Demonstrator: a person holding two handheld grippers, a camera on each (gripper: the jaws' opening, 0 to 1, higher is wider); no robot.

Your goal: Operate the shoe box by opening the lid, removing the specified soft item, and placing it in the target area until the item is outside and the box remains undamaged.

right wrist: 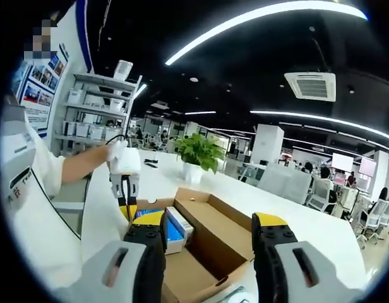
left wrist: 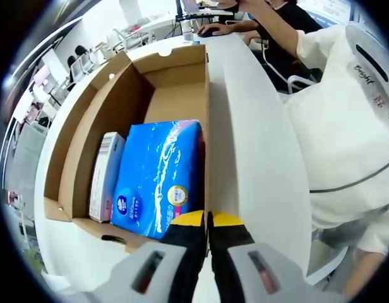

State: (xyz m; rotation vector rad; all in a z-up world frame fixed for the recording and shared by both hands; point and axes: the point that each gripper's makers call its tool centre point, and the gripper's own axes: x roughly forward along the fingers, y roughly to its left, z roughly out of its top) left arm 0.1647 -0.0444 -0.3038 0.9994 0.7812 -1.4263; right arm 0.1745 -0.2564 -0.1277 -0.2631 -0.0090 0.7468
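An open cardboard shoe box (left wrist: 182, 95) lies on a white table (left wrist: 257, 145). Inside it, at the near end, are a soft blue tissue pack (left wrist: 160, 177) and a small white carton (left wrist: 106, 177) beside it. My left gripper (left wrist: 207, 221) is shut at the box's right wall, whose thin edge runs in between the yellow tips. In the right gripper view, the right gripper (right wrist: 210, 221) hangs open above the same box (right wrist: 213, 243), over its bare end. The blue pack (right wrist: 174, 232) and the left gripper (right wrist: 126, 205) lie beyond it to the left.
A person in a white top (left wrist: 346, 126) stands close at the table's right side. Another person works at a laptop at the far end (left wrist: 245, 19). A potted plant (right wrist: 197, 154) stands on the table behind the box. Shelves (right wrist: 96, 107) line the left wall.
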